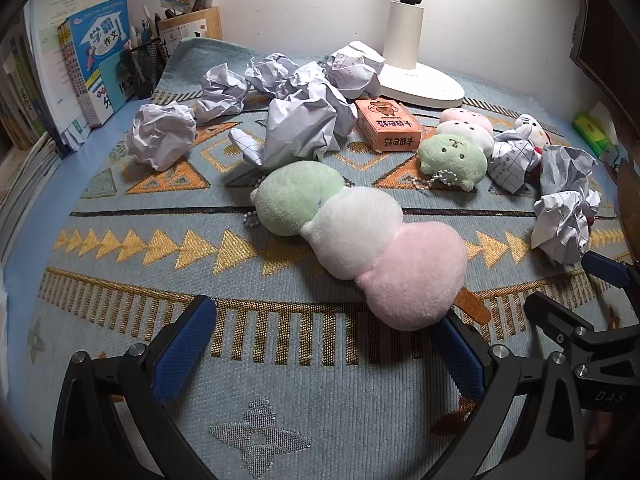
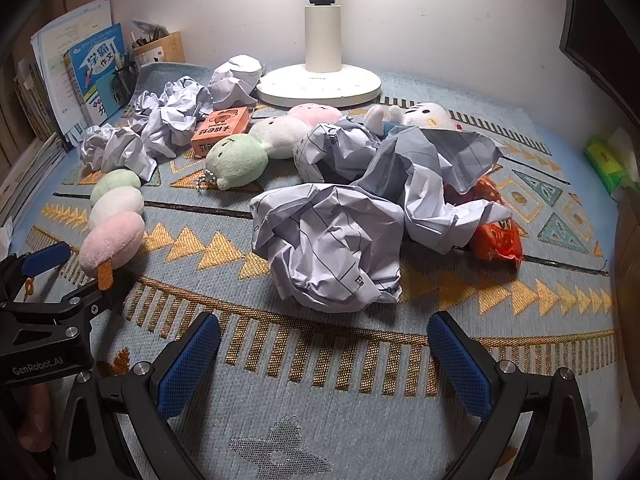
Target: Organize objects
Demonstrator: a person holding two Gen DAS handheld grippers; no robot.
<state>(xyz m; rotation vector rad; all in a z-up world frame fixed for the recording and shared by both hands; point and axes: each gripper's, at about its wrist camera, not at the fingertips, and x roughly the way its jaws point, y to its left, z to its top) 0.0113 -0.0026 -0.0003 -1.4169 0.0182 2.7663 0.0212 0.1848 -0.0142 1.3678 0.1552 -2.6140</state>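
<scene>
I have both tools spread wide and grasping nothing, angled down at the patterned mat [image 1: 120, 280] on the tabletop. My left tool [image 1: 324, 344] hangs just short of the big dango plush [image 1: 360, 232], whose pink end and brown stick lie beside the right-hand pad. My right tool [image 2: 324, 356] sits in front of a crumpled paper ball [image 2: 332, 244], not touching it; more loose paper [image 2: 436, 176] lies behind that, over an orange wrapper [image 2: 496, 236]. Farther back I see a smaller dango plush [image 2: 240, 160], an orange box [image 2: 220, 128], a white cat plush [image 2: 424, 114], a heap of paper balls [image 1: 296, 100] and the lamp base [image 2: 320, 84]. Books [image 1: 96, 56] stand at the left.
</scene>
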